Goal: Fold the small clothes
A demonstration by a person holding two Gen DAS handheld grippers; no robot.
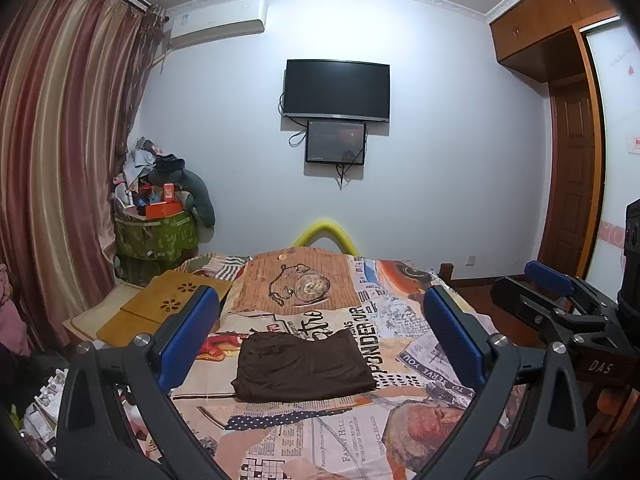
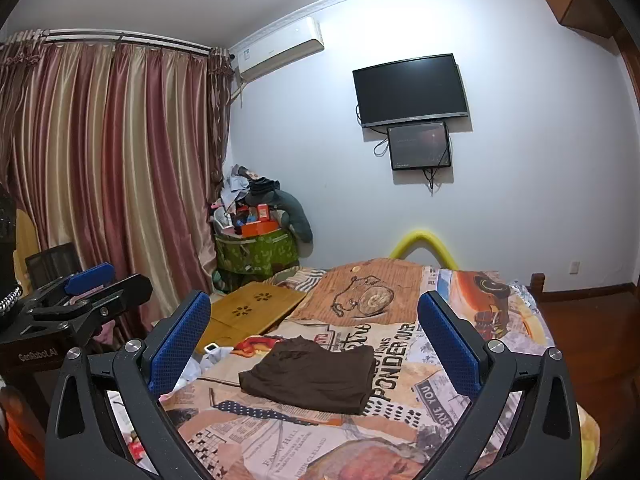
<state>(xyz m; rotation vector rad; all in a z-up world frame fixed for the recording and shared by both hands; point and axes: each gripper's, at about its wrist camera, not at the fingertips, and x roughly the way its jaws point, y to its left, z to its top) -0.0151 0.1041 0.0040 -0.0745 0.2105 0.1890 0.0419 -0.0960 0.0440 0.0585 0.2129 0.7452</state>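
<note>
On the bed (image 1: 400, 432), a folded brown garment (image 1: 302, 366) lies flat between both views' blue pads. Left gripper (image 1: 318, 334) and right gripper (image 2: 314, 338) both stand wide apart, empty, above it. Which kind of garment it is stays unclear; frame edges crop the bed.

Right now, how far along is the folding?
Done, by the look of it: the dark brown cloth garment lies folded into a flat rectangle on the newspaper-print bedspread. In hand: nothing; the left tool and right tool are both open above the bed. Left: no other loose small clothes show on the bed.
</note>
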